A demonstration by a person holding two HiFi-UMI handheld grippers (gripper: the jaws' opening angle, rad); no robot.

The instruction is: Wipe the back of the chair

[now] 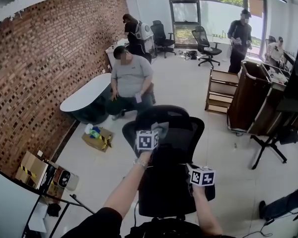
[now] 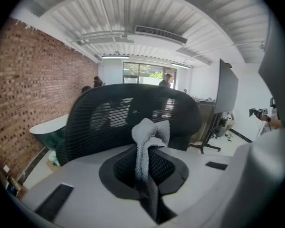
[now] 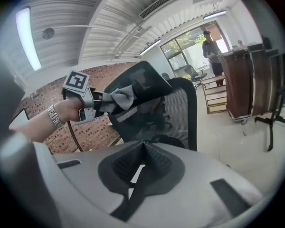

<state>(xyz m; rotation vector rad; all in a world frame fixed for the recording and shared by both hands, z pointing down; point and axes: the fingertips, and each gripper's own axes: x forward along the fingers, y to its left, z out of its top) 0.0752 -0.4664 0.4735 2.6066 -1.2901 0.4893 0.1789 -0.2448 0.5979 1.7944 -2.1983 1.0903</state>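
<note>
Head view: the black chair [image 1: 176, 143] stands with its back toward the person. The left claw [image 1: 154, 132] is up at the top of the back, and the right claw [image 1: 196, 168] is lower, at the back's right side.

Left gripper view: the left claw grips a grey cloth [image 2: 149, 139] (bunched above the jaws) just before the mesh.

Right gripper view: the right claw's jaws are closed, with nothing between them.

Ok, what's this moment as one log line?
left gripper: shut on cloth | cloth: by top of chair back | right gripper: shut, empty
</note>
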